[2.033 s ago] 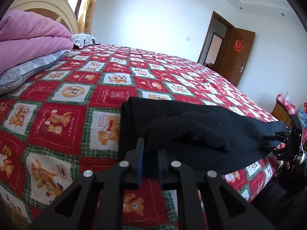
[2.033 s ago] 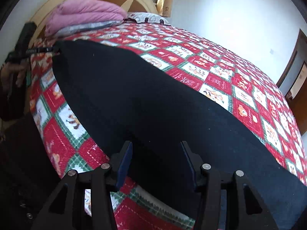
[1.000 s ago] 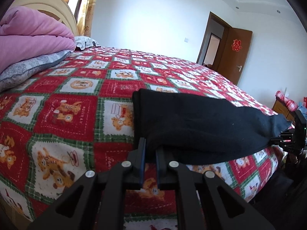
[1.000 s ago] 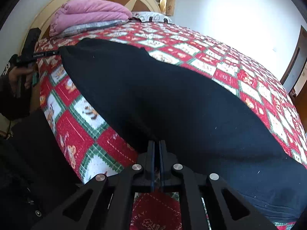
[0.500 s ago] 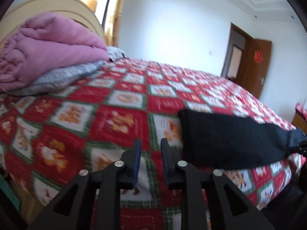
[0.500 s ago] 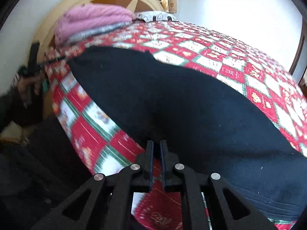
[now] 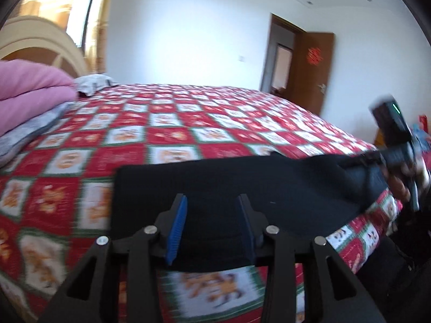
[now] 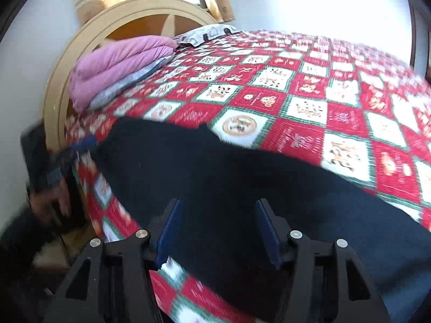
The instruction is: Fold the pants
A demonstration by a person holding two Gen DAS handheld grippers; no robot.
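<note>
Lying flat across the lower middle of both views, the black pants point(image 7: 242, 185) rest on the red patchwork bedspread point(image 7: 167, 132). Left gripper point(image 7: 211, 224) and right gripper point(image 8: 218, 231) hover over them, jaws released, grasping nothing.

Little legible writing in either view
A red ornament point(image 7: 313, 55) on the brown door point(image 7: 312, 72) looks like a double-happiness sign, though blurred; the quilt point(image 8: 304, 107) squares carry lettering too smeared to read
</note>
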